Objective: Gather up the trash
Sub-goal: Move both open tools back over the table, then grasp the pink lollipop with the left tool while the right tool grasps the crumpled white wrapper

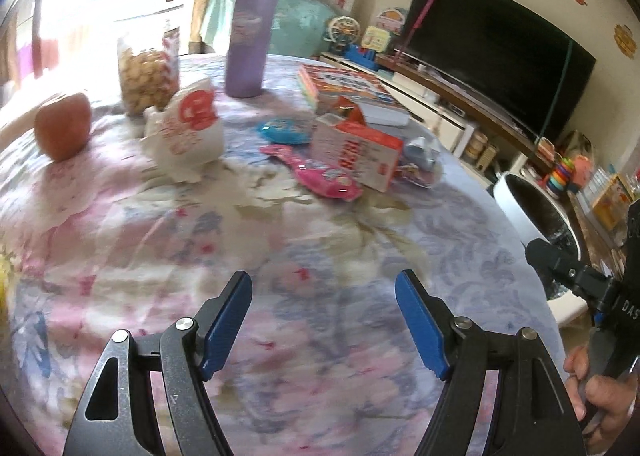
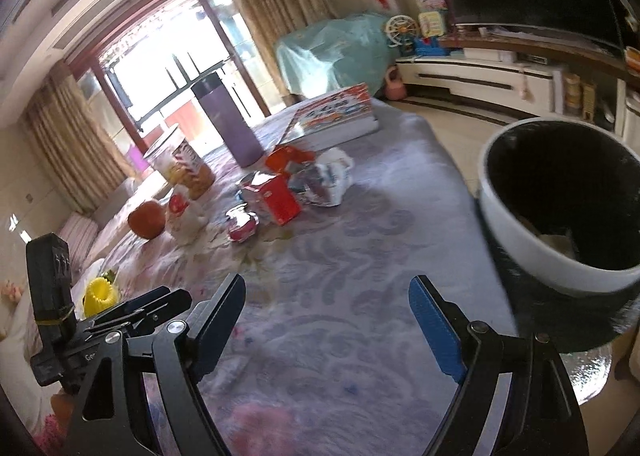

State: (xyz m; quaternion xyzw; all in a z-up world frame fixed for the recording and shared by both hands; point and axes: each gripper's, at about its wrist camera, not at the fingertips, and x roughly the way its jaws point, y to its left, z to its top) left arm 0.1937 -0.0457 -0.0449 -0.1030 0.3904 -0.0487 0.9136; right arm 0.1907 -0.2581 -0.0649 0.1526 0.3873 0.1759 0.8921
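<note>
Hovering with both sets of jaws apart and empty: left gripper (image 1: 324,292), right gripper (image 2: 326,296), over the floral pink-lilac tablecloth (image 1: 280,240); trash sits mid-table, well ahead: crumpled white-and-red paper bag (image 1: 188,131), torn red-and-white carton (image 1: 356,151), flat pink foil wrapper (image 1: 316,171); all likely light, crushable, foil slippery; pinch folded edges; white round bin (image 2: 532,232) beside the table, contents dark; small items behind the carton unclear.
</note>
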